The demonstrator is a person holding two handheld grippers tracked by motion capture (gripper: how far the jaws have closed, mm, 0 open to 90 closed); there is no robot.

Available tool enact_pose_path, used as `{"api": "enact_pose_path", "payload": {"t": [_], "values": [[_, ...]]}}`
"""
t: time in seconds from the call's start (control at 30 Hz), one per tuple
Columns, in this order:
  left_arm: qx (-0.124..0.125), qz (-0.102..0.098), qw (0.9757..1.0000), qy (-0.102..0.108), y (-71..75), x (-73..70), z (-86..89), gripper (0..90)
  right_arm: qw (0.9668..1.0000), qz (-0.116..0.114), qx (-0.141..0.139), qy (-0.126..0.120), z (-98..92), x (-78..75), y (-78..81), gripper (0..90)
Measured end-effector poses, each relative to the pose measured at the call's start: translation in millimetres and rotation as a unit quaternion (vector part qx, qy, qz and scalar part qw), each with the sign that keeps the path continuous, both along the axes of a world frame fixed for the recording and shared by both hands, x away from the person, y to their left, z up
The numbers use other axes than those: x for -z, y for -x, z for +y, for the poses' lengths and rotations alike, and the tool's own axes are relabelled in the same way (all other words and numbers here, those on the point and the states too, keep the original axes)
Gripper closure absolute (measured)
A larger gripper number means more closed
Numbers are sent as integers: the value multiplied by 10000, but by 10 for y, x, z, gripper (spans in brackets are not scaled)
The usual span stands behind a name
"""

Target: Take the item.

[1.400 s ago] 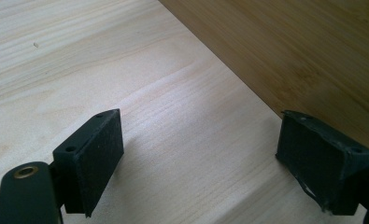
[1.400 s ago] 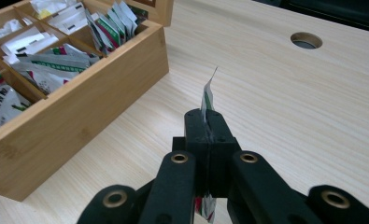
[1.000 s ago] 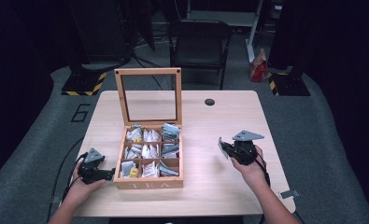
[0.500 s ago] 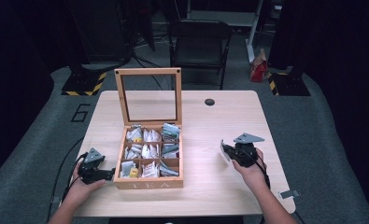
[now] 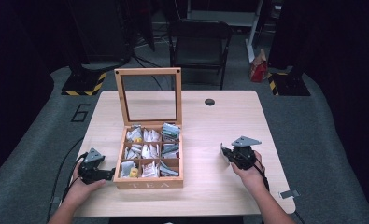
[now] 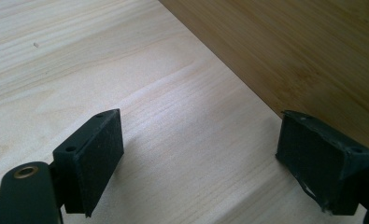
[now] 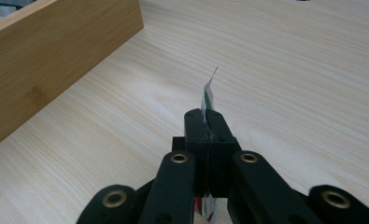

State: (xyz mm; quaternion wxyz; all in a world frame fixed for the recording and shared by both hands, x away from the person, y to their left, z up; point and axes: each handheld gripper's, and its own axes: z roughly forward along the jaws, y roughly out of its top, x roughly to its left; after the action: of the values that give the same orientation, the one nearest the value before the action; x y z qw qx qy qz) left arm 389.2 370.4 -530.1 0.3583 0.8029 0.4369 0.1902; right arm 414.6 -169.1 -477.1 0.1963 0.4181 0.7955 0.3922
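The right gripper (image 5: 225, 151) has its two black jaws squeezed tight together on a tea bag packet (image 7: 209, 95). In the right gripper view the thin packet is pinched flat between the jaws. Its white and green top edge sticks out past the jaw tips, and a bit more of it peeks out below them. The packet stands on its edge, up off the wooden table (image 5: 229, 116), not lying on it. In the high view the packet is a small pale shape at the front of the right gripper, on the side facing the tea box (image 5: 149, 183).

The tea box sits in the middle of the table with its glass lid (image 5: 149, 95) standing straight up. The box has small square spaces inside, and they are full of other tea bags (image 5: 147, 151). The right gripper and its packet are well apart from the box, out on the bare table to the right of it.

The left gripper (image 6: 201, 154) rests low on the table just beside the left wall of the box. Its jaws are wide apart with nothing between them, just bare table.
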Motion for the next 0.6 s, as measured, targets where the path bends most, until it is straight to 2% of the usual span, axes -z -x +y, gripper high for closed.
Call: {"api": "enact_pose_path", "payload": {"t": [0.27,0.43,0.6], "values": [[1,0,10000,-1,0,0,0,142,10000,26,-46,15,36,39,19,896],[-3,2,10000,2,0,0,0,142,9999,61,-90,-102,43,63,17,886],[20,-13,10000,-36,-2,-3,5,142,9998,120,-148,-85,51,75,21,884]]}}
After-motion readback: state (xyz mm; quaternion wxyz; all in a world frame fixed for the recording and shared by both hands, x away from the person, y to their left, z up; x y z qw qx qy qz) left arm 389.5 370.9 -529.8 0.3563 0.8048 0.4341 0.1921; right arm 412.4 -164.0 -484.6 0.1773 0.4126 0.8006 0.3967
